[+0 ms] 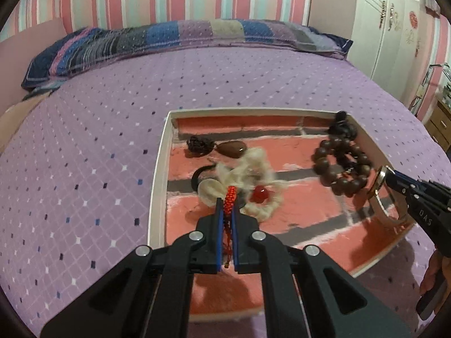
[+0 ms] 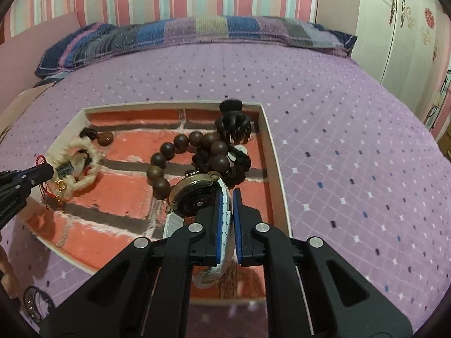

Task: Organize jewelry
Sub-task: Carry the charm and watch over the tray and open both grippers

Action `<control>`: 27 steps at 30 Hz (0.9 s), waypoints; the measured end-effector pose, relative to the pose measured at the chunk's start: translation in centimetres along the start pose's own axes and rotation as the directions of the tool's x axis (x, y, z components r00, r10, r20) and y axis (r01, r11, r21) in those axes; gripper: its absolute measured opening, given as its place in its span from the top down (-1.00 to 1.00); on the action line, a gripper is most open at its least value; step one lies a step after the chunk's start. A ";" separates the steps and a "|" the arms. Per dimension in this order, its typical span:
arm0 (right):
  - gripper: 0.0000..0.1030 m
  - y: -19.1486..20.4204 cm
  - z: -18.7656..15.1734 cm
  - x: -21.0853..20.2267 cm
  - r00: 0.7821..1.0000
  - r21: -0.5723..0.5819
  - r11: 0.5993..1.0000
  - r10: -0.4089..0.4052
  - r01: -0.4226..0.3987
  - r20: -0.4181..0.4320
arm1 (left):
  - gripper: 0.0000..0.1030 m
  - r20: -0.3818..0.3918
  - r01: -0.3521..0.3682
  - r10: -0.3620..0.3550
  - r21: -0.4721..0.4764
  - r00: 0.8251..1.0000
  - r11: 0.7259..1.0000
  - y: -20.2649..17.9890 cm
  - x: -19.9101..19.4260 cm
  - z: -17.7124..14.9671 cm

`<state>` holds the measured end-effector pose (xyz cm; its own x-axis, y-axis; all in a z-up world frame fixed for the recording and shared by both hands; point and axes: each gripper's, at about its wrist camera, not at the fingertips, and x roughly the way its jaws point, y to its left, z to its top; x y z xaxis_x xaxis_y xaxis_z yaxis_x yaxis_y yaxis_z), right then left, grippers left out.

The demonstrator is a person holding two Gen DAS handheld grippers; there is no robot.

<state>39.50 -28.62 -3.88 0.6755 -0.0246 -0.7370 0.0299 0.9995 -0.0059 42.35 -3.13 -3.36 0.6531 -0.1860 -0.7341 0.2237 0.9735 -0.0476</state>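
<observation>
A shallow white tray (image 1: 157,186) with a brick-pattern floor lies on the bed; it also shows in the right wrist view (image 2: 277,169). My left gripper (image 1: 228,205) is shut on a red braided cord (image 1: 229,198) above a cream fluffy hair tie (image 1: 253,169) with a red bead (image 1: 260,193). My right gripper (image 2: 229,197) is shut on the white band of a gold-rimmed watch (image 2: 194,194), held above the tray's right side. Brown wooden bead bracelet (image 2: 180,152) and black hair claw (image 2: 234,126) lie in the tray behind it.
The purple patterned bedspread (image 1: 98,140) surrounds the tray. A striped pillow (image 1: 169,36) lies at the headboard. A white wardrobe (image 1: 394,22) stands at the right. A brown stone pendant (image 1: 232,149) and dark knot (image 1: 198,143) lie at the tray's back left.
</observation>
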 end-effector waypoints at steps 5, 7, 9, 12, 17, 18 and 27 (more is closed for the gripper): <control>0.78 0.0 -0.1 0.8 1.000 0.004 1.000 0.004 -0.004 -0.015 | 0.88 -0.012 -0.023 0.023 -0.012 1.000 1.000 0.9 0.4 -0.4; 0.71 0.0 -0.1 0.6 1.000 0.001 1.000 -0.004 0.004 -0.014 | 0.87 -0.020 -0.028 0.028 -0.008 0.999 1.000 0.9 0.2 -0.5; 0.53 -0.1 -0.1 0.2 1.000 0.007 1.000 -0.004 0.004 -0.019 | 0.87 -0.023 -0.031 0.030 -0.007 0.999 1.000 1.0 -0.1 -0.7; 0.34 -0.2 -0.1 -0.7 1.000 0.004 1.000 -0.012 0.012 -0.012 | 0.85 -0.019 -0.021 0.021 -0.004 1.000 1.000 0.7 -1.2 -0.9; 0.05 -0.8 -0.1 -3.6 0.999 0.041 0.999 -0.002 0.001 0.038 | -0.21 0.062 -0.058 0.056 0.028 0.997 0.998 -0.1 -4.7 -1.2; 0.02 -0.7 -0.1 -4.3 0.999 0.041 0.999 -0.002 0.000 0.049 | -0.21 0.068 -0.048 0.046 0.028 0.997 0.998 -0.1 -5.5 -1.2; -0.63 0.8 -1.1 -10.4 0.990 0.036 0.999 -0.005 0.000 0.142 | -0.57 0.123 -0.045 0.045 0.003 0.991 0.999 1.7 -12.8 -2.1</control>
<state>31.68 -27.52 3.05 0.7732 -0.0318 -0.6334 0.0565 0.9982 0.0189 32.87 1.23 4.47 0.7466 -0.1572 -0.6465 0.1959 0.9805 -0.0122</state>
